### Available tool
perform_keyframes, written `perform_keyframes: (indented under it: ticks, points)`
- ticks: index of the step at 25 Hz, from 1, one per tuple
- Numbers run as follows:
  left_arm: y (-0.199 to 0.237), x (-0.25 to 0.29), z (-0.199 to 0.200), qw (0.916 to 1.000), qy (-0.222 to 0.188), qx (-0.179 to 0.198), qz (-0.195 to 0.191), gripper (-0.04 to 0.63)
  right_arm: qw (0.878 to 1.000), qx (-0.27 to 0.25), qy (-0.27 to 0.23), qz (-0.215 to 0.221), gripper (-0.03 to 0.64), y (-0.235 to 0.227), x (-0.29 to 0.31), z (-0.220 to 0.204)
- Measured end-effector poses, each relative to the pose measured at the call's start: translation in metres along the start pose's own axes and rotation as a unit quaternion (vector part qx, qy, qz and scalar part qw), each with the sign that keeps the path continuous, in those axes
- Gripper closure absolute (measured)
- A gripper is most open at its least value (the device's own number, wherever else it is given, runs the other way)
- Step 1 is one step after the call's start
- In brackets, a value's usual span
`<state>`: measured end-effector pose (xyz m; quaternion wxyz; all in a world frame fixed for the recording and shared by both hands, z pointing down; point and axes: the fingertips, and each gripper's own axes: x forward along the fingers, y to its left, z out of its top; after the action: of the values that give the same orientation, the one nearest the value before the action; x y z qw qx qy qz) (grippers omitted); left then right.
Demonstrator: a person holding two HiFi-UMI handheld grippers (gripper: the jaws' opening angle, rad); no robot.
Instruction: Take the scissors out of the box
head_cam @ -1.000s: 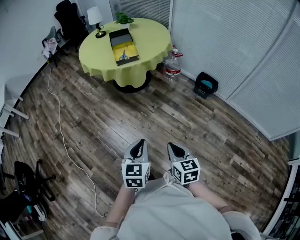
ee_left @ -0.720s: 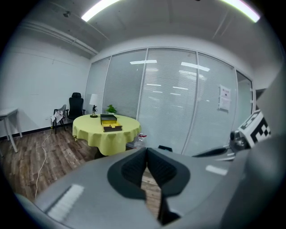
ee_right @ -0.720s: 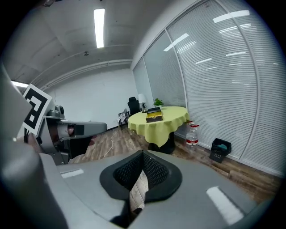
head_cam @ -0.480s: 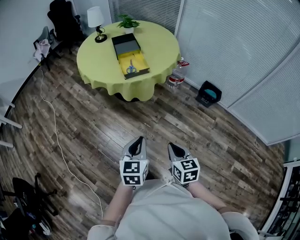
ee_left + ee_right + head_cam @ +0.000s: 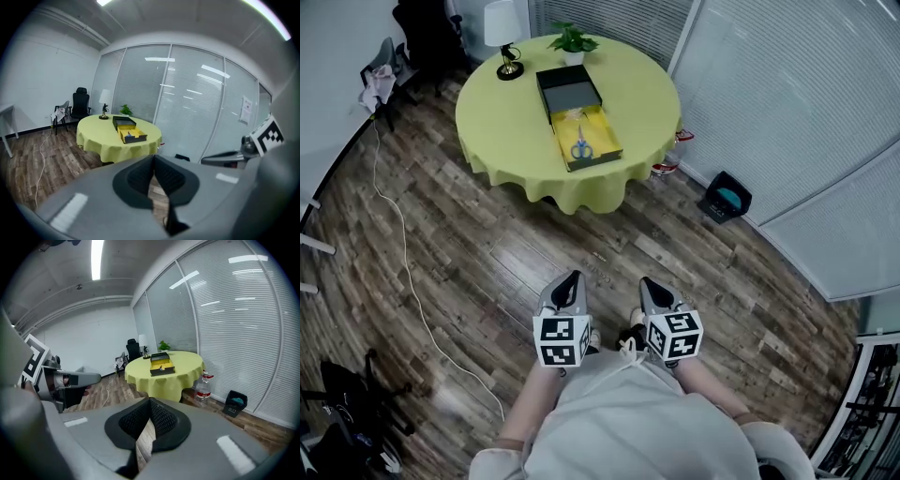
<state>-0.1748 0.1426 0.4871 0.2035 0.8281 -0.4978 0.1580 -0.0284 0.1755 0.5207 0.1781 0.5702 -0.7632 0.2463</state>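
Note:
An open box (image 5: 589,142) with a yellow lining lies on the round table (image 5: 506,122), beside its dark lid (image 5: 566,87). Blue-handled scissors (image 5: 580,147) lie inside the box. Both grippers are held low in front of the person, well short of the table, over the wood floor. My left gripper (image 5: 570,285) is shut with nothing in it, and my right gripper (image 5: 651,289) is shut and empty too. The left gripper view shows the box (image 5: 131,134) far ahead past the shut gripper (image 5: 153,159). The right gripper view shows the box (image 5: 161,366) beyond the shut gripper (image 5: 150,401).
A lamp (image 5: 504,39) and a potted plant (image 5: 573,40) stand at the table's far side. A water bottle (image 5: 668,165) and a black bin (image 5: 727,199) sit by the blinds wall on the right. A white cable (image 5: 405,272) trails over the floor at left. A chair (image 5: 424,28) stands at the back left.
The table and box have drawn nearer and shifted right in the head view as the person walks toward them. Both grippers stay shut, side by side in front.

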Motion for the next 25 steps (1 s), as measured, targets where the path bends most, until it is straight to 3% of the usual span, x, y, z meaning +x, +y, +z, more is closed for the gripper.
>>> perform_keyframes:
  ticks: [10, 19, 25]
  points:
    - [0.049, 0.086, 0.033, 0.9971, 0.004, -0.022, 0.073, 0.589, 0.998, -0.027, 0.005, 0.065, 0.618, -0.035, 0.112, 0.059]
    - [0.053, 0.205, 0.109, 0.9889, -0.004, -0.037, 0.144, 0.589, 0.988, -0.07, -0.004, 0.141, 0.618, -0.114, 0.216, 0.178]
    - [0.049, 0.282, 0.138, 0.9829, 0.007, -0.05, 0.177, 0.589, 0.981, -0.086, 0.017, 0.174, 0.618, -0.171, 0.269, 0.219]
